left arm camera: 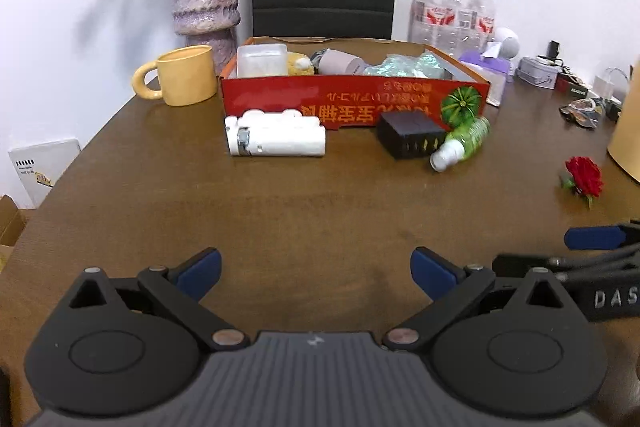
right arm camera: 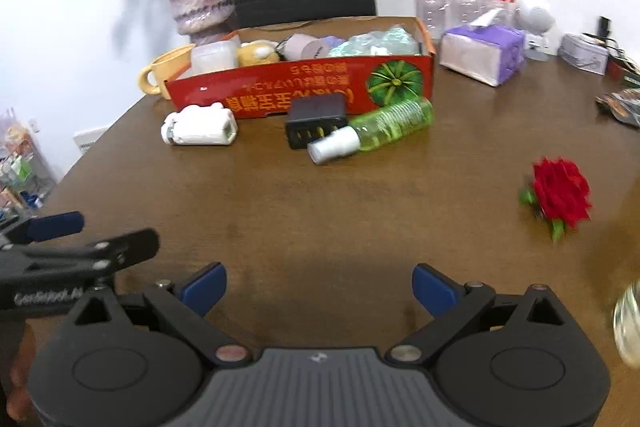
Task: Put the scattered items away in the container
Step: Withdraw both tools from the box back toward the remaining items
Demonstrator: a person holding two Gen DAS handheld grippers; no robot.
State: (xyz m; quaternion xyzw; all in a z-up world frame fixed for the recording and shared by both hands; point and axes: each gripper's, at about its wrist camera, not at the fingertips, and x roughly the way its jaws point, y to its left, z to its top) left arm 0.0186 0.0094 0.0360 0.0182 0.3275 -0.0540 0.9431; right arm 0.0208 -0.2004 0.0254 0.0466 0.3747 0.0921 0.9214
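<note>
Right wrist view: the red box (right arm camera: 304,83) sits mid-table, already part full. Just before it lie the white case (right arm camera: 199,127), black adapter (right arm camera: 316,119) and green bottle (right arm camera: 376,129); the rose (right arm camera: 560,193) lies well apart, to my right. My right gripper (right arm camera: 318,287) is spread wide and empty, ready for a pick. My left gripper (left arm camera: 316,273) is likewise wide and empty over bare table (left arm camera: 280,203).

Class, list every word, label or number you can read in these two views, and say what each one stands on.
"DAS": white letters on the right gripper body, cut off at the picture's edge.
Yellow characters on the red box: upside down, not readable.
Writing on the left gripper body: blurred.
Red labels on the water bottles: too small.
White card by the wall: too small.
</note>
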